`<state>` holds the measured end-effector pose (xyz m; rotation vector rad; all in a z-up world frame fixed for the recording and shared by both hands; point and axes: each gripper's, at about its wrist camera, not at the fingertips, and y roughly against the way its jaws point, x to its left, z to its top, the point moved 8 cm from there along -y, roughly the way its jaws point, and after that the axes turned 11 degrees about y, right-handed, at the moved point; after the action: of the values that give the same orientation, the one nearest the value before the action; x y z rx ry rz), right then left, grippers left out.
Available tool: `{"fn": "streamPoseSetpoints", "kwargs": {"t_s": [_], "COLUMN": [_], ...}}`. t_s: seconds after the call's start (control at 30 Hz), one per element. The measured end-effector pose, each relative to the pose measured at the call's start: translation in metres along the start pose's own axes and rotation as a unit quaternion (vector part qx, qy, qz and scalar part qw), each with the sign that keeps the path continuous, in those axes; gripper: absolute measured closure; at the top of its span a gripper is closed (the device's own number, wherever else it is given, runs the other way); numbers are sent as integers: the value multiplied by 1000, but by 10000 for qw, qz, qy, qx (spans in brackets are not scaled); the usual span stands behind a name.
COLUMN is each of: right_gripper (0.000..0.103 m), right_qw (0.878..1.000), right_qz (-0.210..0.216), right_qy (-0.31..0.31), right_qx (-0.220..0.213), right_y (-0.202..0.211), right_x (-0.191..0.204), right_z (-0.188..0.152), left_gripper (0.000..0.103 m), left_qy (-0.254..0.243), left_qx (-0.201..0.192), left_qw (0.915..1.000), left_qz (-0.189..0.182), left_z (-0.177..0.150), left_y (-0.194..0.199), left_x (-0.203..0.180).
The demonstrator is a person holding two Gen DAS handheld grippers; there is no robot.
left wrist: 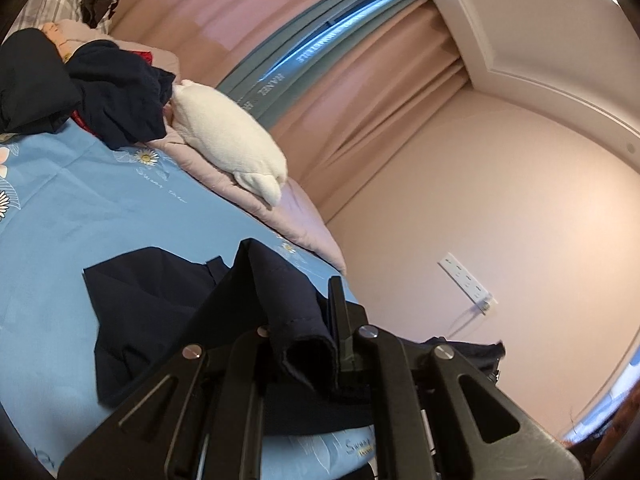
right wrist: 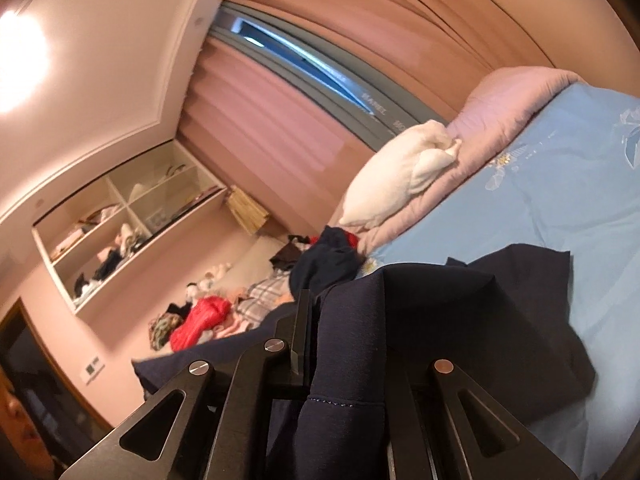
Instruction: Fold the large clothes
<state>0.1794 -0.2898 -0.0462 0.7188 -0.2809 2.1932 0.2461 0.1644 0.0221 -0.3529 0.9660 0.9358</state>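
Left gripper [left wrist: 316,320] pinched on a hem of the navy garment [left wrist: 160,312]; right gripper [right wrist: 344,336] likewise clamped on its edge. Garment's bulk lies ahead on the blue bedspread [left wrist: 80,208], stretched between both claws; neither nearer.

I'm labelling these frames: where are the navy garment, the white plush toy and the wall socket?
navy garment [left wrist: 152,312], left wrist view, flat part.
white plush toy [left wrist: 224,136], left wrist view, body.
wall socket [left wrist: 466,278], left wrist view, faceplate.

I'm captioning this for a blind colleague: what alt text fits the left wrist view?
The left hand-held gripper is shut on a fold of a navy garment, which lies partly spread on a blue daisy-print bedspread. Behind lie a white plush toy, dark heaped clothes and pink curtains.
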Motion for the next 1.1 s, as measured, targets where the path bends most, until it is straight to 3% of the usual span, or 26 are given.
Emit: {"fn": "streamPoseSetpoints", "kwargs": {"t_s": [0.43,0.6,0.93,1.1], "right_gripper": [95,95,95,95], "right_qw": [9950,9883,9679,9600], "right_qz": [-692,-1060,-1629,-1728], "right_qy": [-512,-839,-1294,-1613], "right_qx": [516,708,1411,1501], "right_y": [-66,-78,-102,-110], "right_x": [-83,-122,-171,-188], "right_z": [7,0,-40,-50], "left_gripper": [93,93,94,93], "left_qy": [355,797,1356,1553], "left_qx": [203,251,704,816], "left_qw": [9959,9909,9732,9656], "left_qz": [805,1052,1719,1922], "left_z": [50,64,54,51], "left_y": [-108,-141,-199,-212], "left_x": [63,107,183,207]}}
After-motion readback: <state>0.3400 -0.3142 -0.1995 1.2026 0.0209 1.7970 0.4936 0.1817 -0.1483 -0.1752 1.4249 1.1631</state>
